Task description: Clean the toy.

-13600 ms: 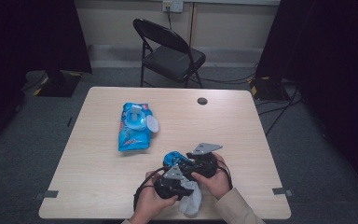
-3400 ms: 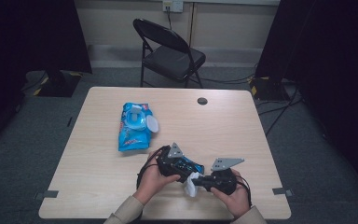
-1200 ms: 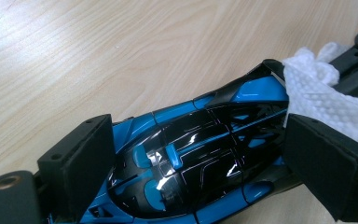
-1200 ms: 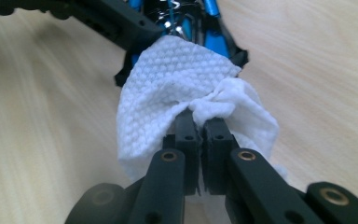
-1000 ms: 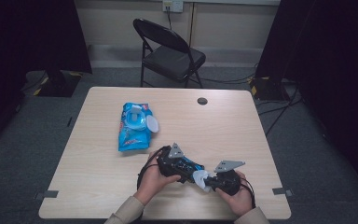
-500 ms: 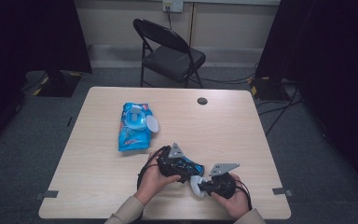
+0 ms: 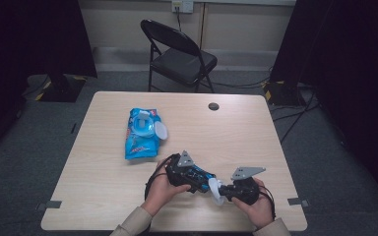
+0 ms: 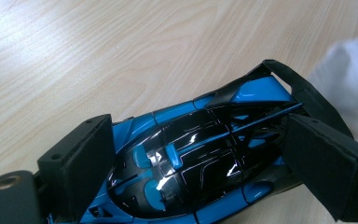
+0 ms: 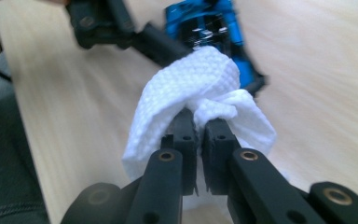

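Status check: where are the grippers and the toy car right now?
Left gripper clamps blue toy car. Right gripper pinches white wipe at car's end. Nothing in the way.

Both forearms are extended over the near table edge. The left gripper point(image 7: 197, 178) is held level, its jaws spread and clamped; the right gripper point(image 7: 220, 191) is pointed toward it, jaws pinched nearly together, tips almost met in the high view
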`<action>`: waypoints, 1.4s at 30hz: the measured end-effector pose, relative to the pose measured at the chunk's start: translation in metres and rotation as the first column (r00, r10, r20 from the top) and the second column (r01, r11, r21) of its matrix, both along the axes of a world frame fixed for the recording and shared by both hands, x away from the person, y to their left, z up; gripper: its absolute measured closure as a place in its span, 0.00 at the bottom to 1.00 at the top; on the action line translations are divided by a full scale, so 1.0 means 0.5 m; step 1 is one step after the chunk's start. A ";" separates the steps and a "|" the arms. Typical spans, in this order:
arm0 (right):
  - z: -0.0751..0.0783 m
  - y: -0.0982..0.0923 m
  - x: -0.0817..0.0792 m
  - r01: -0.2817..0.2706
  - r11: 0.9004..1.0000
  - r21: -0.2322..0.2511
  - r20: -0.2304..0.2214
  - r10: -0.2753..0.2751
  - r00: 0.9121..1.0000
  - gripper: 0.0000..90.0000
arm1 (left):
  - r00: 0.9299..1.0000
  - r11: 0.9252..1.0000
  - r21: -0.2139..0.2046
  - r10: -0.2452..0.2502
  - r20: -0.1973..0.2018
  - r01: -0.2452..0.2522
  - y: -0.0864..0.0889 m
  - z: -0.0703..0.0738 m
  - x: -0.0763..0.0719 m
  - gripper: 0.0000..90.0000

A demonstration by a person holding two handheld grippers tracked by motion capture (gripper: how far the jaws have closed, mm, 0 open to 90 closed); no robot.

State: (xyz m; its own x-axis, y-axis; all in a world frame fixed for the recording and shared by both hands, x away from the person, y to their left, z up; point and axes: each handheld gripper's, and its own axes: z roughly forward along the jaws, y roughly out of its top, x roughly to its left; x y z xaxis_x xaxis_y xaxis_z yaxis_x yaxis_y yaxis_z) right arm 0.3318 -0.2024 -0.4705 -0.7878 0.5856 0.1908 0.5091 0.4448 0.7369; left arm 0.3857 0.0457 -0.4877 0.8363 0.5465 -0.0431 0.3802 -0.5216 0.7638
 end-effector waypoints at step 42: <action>0.002 -0.070 0.018 0.180 0.975 -0.128 0.031 -0.178 0.984 0.66 | 1.000 1.000 0.004 -0.002 -0.004 0.002 0.000 0.001 0.001 0.10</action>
State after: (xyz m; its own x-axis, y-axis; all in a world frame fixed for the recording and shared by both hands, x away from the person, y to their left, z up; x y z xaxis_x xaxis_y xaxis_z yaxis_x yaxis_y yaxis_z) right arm 0.3408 -0.2374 -0.4697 -0.6709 0.7361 0.0900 0.5754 0.4401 0.6893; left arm 0.3861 0.0458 -0.4874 0.8373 0.5449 -0.0440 0.3819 -0.5254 0.7603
